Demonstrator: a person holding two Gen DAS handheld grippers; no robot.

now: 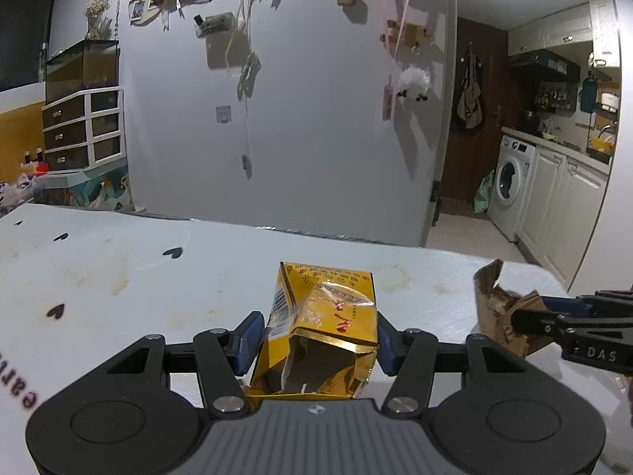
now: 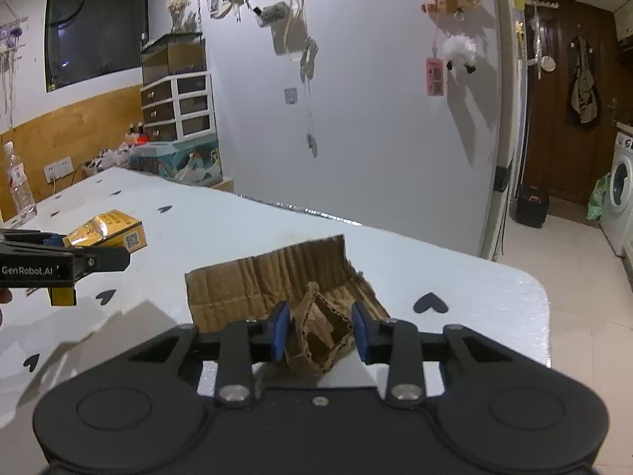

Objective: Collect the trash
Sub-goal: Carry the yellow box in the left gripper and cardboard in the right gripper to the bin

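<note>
The left tool point(image 1: 318, 334) clamps a torn yellow foil-lined paper carton point(image 1: 320, 324); the right tool point(image 2: 319, 330) pinches the crumpled edge of a brown corrugated cardboard scrap point(image 2: 277, 281), both over the white heart-printed bench point(image 2: 245, 229). Either piece may slip, since crushed walls give thin purchase. Count: two tools, one carton, one scrap, one clear plastic bottle point(image 2: 18, 188).

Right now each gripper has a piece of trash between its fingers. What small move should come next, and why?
Probably lift both straight up a little. The left gripper is shut on the torn yellow box, and the right gripper is shut on the crumpled cardboard. No bin shows in either view, so clear the white table first.
</note>
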